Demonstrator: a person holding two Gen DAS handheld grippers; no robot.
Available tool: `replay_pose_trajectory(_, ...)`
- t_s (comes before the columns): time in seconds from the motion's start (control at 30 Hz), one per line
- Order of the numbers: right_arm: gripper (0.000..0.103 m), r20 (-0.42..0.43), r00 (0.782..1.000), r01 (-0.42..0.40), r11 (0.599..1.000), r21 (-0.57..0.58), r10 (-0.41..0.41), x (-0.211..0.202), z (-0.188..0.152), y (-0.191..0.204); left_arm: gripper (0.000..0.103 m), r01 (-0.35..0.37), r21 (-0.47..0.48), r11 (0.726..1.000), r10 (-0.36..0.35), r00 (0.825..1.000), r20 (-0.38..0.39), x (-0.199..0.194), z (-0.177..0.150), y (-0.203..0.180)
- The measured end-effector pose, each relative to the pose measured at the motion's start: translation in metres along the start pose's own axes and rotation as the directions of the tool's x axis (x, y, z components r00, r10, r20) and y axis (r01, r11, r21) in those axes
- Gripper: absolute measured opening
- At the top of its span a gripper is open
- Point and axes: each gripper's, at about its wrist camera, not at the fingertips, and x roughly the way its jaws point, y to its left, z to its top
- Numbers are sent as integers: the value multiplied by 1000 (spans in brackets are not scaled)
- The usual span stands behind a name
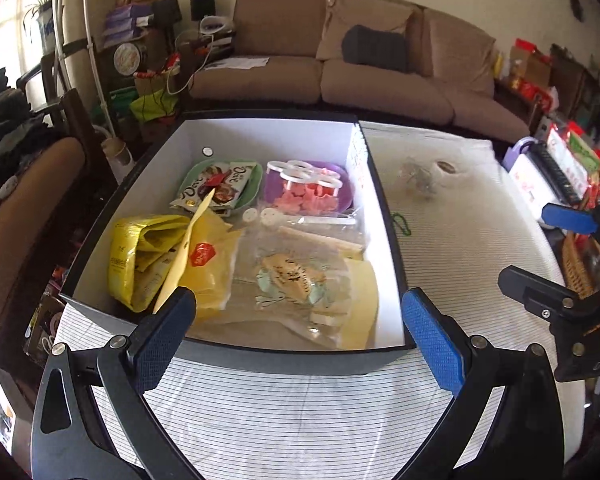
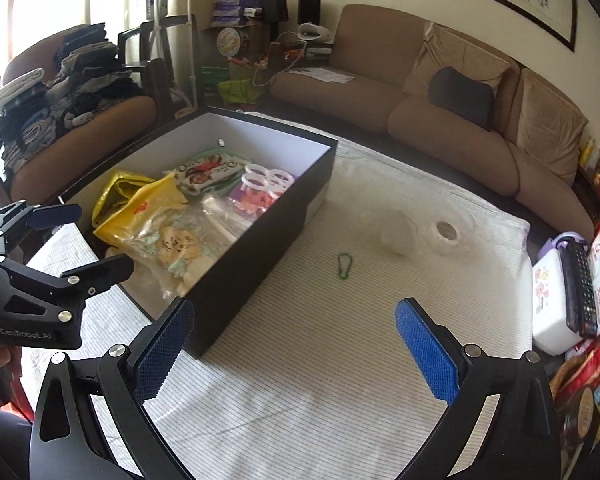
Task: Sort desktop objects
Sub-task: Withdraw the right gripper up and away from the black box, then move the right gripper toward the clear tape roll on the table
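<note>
A black box with a white inside [image 1: 374, 184] [image 2: 260, 264] stands on the striped tablecloth. It holds yellow snack bags [image 1: 148, 256], a clear cookie bag [image 1: 292, 280], chocolate packets on a green dish [image 1: 220, 184] and pink pieces in a purple dish [image 1: 308, 196]. A green carabiner [image 2: 345, 265] [image 1: 402, 224], a clear crumpled bag [image 2: 396, 232] and a tape roll [image 2: 444, 234] lie on the cloth right of the box. My left gripper [image 1: 300, 328] is open and empty at the box's near wall. My right gripper [image 2: 296, 340] is open and empty above the cloth, near the carabiner.
A white case with a remote control [image 2: 578, 280] and red packets sit at the table's right edge. A wicker basket [image 1: 576, 264] is at the right. A brown sofa [image 2: 420, 112] stands behind the table, and a chair with folded clothes [image 2: 68, 92] to the left.
</note>
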Motion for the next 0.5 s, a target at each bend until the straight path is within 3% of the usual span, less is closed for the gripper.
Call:
replay_pose_trajectory(0.3,103,15,1000,20,994,105,-22,-16,-35,-54,103,43,78,996,-42,999,-13,11,-4,-69)
replay_pose_trajectory(0.5,103,9,1000,26,968,250,-29,-18,-71,-111,103,130,140,982,-130,991,-4,9,-13,-116)
